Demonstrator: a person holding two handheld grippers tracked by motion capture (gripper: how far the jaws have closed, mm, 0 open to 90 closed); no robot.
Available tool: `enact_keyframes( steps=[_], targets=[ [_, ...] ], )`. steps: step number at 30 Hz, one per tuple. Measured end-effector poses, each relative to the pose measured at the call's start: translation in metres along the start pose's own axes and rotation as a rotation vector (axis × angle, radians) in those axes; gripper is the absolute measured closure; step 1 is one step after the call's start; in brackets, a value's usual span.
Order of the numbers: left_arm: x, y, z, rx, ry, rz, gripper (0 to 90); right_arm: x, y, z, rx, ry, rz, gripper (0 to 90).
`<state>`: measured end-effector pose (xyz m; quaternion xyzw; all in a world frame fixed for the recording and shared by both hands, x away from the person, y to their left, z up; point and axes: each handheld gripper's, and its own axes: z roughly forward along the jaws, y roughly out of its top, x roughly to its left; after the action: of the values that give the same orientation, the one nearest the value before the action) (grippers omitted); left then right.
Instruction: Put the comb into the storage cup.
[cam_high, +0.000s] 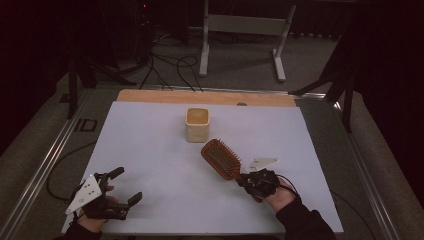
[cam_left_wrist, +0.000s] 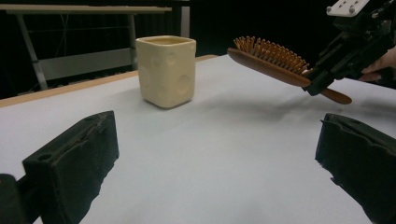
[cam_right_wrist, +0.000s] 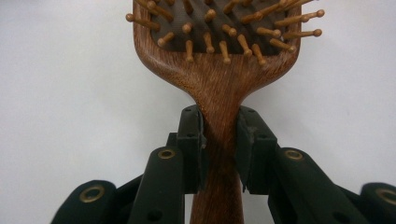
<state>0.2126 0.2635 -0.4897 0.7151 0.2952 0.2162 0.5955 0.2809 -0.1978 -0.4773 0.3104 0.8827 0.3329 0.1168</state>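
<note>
High view first: my right tool (cam_high: 246, 178) sits over the near right part of the white worktop (cam_high: 150, 150), and its jaws are clamped on the handle of a wooden hairbrush (cam_high: 220, 159). From that grip the brush head reaches away from me and to the left, toward a cream cup (cam_high: 197, 124) that stands upright near the middle of the far half of the sheet, apart from the brush.

My right gripper view looks straight along the grip. Both pads of the right tool (cam_right_wrist: 219, 140) press on the narrow neck of the hairbrush (cam_right_wrist: 219, 70) just below the head, with the bristles facing the camera and the white sheet behind.

My left gripper view shows the hairbrush (cam_left_wrist: 271, 63) held clear above the worktop (cam_left_wrist: 210, 154), bristles up, head tilted slightly upward, with the cup (cam_left_wrist: 166, 70) to its left.

My left tool (cam_high: 121, 186) rests at the near left corner of the worktop, jaws spread wide with nothing between them, well apart from the brush and the cup.
</note>
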Motion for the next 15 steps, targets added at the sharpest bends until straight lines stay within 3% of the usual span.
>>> enact_keyframes(
  steps=[11, 15],
  targets=[
    [0.001, 0.005, 0.006, 0.014, 0.015, -0.005, 0.1, 0.005, -0.001, -0.003, -0.104, -0.008, -0.036, 73.5],
    [0.002, 0.011, 0.011, 0.035, -0.001, -0.034, 0.1, 0.008, -0.002, -0.007, -0.144, -0.021, -0.063, 73.5]
  ],
)
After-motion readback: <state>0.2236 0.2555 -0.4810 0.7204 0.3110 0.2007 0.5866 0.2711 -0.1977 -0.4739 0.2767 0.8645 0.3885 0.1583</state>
